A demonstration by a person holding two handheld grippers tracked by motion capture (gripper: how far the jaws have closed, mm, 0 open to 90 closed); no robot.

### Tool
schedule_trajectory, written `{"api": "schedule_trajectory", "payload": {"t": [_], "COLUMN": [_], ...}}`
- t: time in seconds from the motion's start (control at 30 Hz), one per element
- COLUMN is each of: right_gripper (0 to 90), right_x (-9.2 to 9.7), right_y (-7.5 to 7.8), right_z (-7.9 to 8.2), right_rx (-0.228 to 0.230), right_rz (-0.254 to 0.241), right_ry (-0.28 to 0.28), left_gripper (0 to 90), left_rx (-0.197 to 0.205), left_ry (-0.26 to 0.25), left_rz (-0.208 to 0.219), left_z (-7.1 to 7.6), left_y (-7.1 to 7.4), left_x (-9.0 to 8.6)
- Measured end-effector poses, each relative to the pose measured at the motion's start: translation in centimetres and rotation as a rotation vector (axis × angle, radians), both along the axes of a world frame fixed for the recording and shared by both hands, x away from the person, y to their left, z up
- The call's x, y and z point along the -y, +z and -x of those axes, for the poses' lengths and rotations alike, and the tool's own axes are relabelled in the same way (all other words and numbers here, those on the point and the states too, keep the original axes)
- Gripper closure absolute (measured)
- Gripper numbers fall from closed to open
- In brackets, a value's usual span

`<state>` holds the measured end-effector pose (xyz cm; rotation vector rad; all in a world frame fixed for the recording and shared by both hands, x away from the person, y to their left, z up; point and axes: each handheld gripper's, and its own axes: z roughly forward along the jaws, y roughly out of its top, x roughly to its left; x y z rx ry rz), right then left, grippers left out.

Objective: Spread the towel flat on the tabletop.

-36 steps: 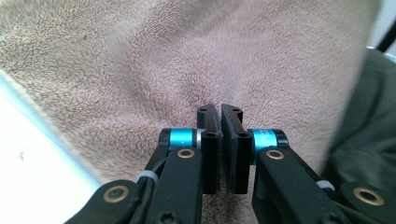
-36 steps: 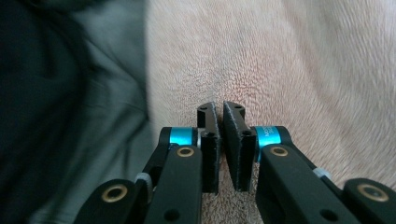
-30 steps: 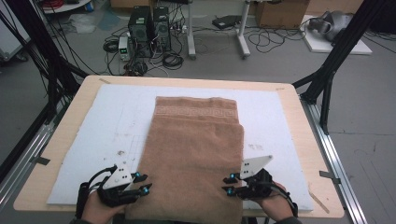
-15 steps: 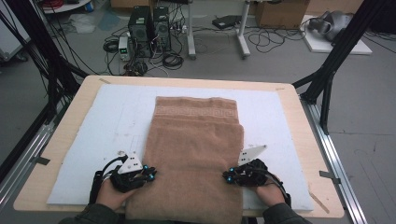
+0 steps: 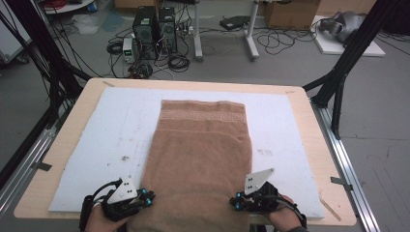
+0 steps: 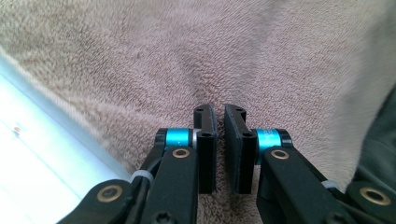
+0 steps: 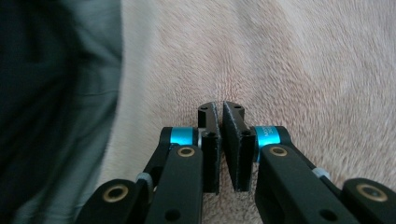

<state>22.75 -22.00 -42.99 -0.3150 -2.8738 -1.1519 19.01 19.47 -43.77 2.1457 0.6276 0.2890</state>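
I hold a gripper in each hand at the near edge of the table. My left gripper [image 5: 145, 199] is at the near left corner of a brown towel [image 5: 200, 154]. My right gripper [image 5: 237, 202] is at the near right corner. Both pairs of jaws have just been closing. Now they are pinched almost together, with only a thin slit between the black pads. In the left gripper view, the left gripper [image 6: 219, 140] has fuzzy towel [image 6: 196, 60] puckered up right at its tips. In the right gripper view, the right gripper [image 7: 220, 140] looks the same, with the towel [image 7: 280, 60] bunched at its tips. So each gripper is nipping a bit of towel.

The towel is soft and fluffy, with tiny loops all over. It is a long rectangle, folded, and it lies in the middle of the table, running from the near edge toward the far side. Near its far end there is a woven band with a square key pattern.

Under the towel is a flat white mat [image 5: 96, 145] with a few small dark marks. The mat lies on a pale wooden table [image 5: 309, 130] with rounded corners.

Each gripper has black arms, brass-coloured screws and shiny blue rings. A grey three-cornered plate sits on top of each.
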Motion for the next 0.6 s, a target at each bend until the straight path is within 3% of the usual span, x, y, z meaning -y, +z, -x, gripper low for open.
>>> {"api": "schedule_trajectory", "payload": {"t": [0.1, 0.23, 0.33, 0.4, 0.47, 0.53, 0.6], "right_gripper": [77.6, 70.4, 62.6, 60.1, 61.1, 64.3, 72.0], "right_x": [0.3, 0.8, 0.8, 0.5, 0.2, 0.0, 0.3], "right_y": [1.0, 1.7, 1.4, 0.7, -0.1, -0.9, -1.2], "right_z": [0.3, -1.7, -3.8, -5.0, -5.8, -6.2, -6.2], "right_rx": [0.031, 0.065, 0.056, 0.044, 0.032, 0.008, 0.017], "right_rz": [-0.053, -0.054, -0.051, -0.033, -0.001, 0.006, -0.029], "right_ry": [-0.006, -0.092, -0.146, -0.169, -0.181, -0.183, -0.192], "left_gripper": [67.2, 60.1, 56.6, 54.3, 59.4, 69.2, 82.4], "left_rx": [0.025, 0.059, 0.045, 0.008, -0.016, 0.005, 0.007], "left_ry": [0.008, 0.044, 0.085, 0.106, 0.086, 0.066, 0.068], "left_rz": [0.038, 0.025, 0.009, -0.002, -0.036, -0.015, -0.011], "left_z": [-0.1, -2.5, -4.9, -6.2, -6.7, -6.4, -6.2], "left_y": [1.1, 1.6, 0.8, 0.0, -0.8, -1.2, -1.2], "left_x": [-0.2, 0.0, 0.4, 0.6, 1.0, 1.0, 0.9]}}
